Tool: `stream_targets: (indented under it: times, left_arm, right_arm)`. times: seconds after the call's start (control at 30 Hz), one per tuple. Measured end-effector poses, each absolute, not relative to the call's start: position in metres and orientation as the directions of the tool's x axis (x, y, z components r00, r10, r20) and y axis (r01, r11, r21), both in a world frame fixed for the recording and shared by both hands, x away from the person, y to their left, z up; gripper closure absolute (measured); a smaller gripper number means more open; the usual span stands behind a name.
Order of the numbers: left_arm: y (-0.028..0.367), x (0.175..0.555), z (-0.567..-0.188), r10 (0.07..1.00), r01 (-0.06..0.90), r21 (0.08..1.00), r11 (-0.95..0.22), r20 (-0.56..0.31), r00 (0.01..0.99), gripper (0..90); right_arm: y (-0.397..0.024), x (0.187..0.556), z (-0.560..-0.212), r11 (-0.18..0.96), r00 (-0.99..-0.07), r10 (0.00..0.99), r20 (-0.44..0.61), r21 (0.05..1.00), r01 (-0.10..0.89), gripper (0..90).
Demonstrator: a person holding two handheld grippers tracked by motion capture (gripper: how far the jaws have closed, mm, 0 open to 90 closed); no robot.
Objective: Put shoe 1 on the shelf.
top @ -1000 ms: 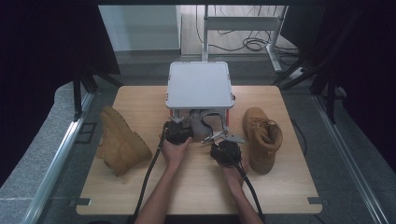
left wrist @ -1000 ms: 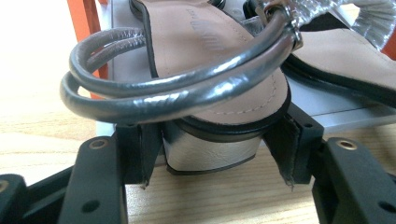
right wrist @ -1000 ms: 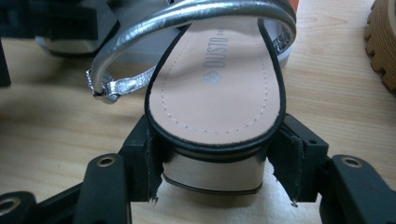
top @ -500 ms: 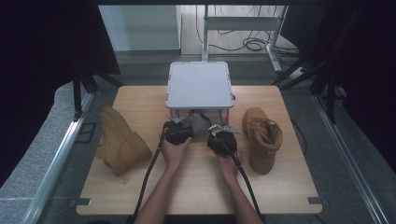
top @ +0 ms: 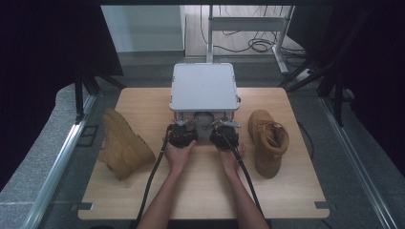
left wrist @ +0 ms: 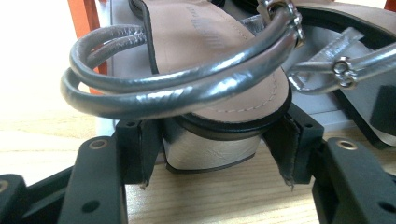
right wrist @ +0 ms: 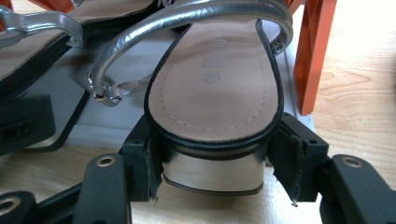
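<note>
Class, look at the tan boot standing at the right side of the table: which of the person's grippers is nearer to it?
Right. The right gripper sits just left of the boot, at the box; the left gripper lies farther left.

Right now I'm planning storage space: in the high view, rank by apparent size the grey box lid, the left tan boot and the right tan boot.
1. Grey square box lid.
2-3. Left tan suede boot and right tan suede boot: similar; unranked.

Glossy silver leather straps [left wrist: 177, 88] and matt tan insole [right wrist: 217, 84] on the sandals; matt, wood-grained table [top: 200, 191]; suede-like boots [top: 268, 140].
</note>
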State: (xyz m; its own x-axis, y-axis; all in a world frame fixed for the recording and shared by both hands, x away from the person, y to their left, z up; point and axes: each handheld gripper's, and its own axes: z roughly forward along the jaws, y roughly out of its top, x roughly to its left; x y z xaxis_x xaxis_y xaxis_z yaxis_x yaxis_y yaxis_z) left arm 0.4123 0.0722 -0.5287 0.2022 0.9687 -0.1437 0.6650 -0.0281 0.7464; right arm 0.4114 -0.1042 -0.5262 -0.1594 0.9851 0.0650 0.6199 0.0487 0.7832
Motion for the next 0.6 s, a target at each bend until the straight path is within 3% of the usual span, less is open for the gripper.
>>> stream_targets:
  times: [0.6]
  left_arm:
    - [0.0733, 0.4127, -0.5287, 0.967, 0.67, 0.742, -0.026, -0.152, 0.205, 39.8]
  right_arm:
    - [-0.102, 0.4205, -0.5293, 0.052, -0.163, 0.984, 0.065, 0.777, 0.627, 39.7]
